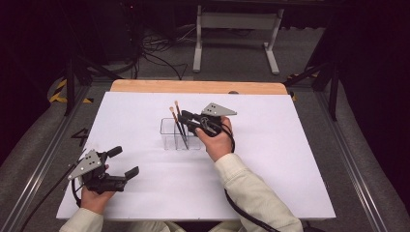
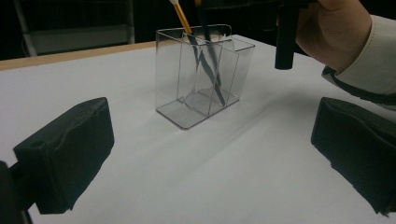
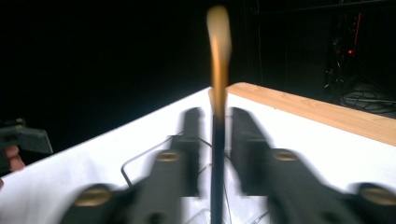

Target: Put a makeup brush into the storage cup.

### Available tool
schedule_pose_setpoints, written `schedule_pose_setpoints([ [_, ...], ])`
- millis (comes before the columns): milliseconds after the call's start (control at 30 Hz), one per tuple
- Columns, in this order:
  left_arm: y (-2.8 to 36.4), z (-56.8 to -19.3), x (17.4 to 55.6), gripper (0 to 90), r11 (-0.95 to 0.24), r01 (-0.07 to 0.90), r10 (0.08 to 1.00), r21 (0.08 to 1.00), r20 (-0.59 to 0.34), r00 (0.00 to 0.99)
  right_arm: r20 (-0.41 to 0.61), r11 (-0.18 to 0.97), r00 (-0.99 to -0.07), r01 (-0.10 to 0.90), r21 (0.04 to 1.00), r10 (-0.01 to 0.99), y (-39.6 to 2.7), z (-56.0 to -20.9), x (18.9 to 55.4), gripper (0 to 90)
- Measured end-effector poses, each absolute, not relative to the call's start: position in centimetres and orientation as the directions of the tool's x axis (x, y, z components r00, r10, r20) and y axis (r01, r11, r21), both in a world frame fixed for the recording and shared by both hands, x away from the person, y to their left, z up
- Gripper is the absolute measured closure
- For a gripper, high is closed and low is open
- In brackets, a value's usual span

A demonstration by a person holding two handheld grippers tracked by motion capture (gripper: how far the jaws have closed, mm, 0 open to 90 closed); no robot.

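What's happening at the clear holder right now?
A person is putting brushes into a clear divided holder on the white table. The right tool is over the holder, its jaws parted on either side of a brush standing between them, apparently not pressing it. A second brush already leans in the holder. The left tool is open near the table's front edge.

The clear, colourless plastic organiser box (image 1: 181, 135) stands on a plain white sheet (image 1: 145, 116) that covers the desk, whose far edge shows as a light wood strip (image 1: 193, 87). The two slim brushes (image 1: 178, 123) in the box have black lower shafts, orange-gold upper handles and pale tips. Both grippers, left (image 1: 121, 164) and right (image 1: 186, 118), are black, each topped with a grey three-cornered plate. The person's sleeves (image 1: 251, 188) are cream.
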State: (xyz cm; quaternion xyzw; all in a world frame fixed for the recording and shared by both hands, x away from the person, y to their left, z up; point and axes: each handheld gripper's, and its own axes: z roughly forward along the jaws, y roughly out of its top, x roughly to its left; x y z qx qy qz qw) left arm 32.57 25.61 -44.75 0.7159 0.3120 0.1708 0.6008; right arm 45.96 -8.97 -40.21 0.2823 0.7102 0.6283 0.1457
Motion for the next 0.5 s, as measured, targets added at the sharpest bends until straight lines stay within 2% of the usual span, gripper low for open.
schedule_pose_setpoints([
  [33, 25.6, -44.8, 32.6, 0.2, -0.083, 0.241, 0.653, 0.967, -0.130, 0.746, 0.117, 0.043, -0.793, 0.177, 0.983, 0.598, -9.1, -39.8, 45.7, 40.7],
  [100, 25.6, -44.8, 32.6, 0.2, -0.086, 0.241, 0.650, 0.967, -0.129, 0.749, 0.086, 0.052, -0.794, 0.146, 0.988, 0.601, -9.3, -39.4, 45.5, 31.8],
  [267, 25.6, -44.8, 32.6, 0.2, -0.087, 0.242, 0.650, 0.966, -0.129, 0.749, 0.037, 0.086, -0.805, 0.109, 0.990, 0.592, -10.1, -38.4, 44.8, 25.1],
  [500, 25.3, -44.8, 32.9, 0.2, -0.092, 0.245, 0.644, 0.965, -0.130, 0.754, 0.025, 0.099, -0.805, 0.104, 0.990, 0.592, -11.5, -37.5, 43.9, 22.7],
])
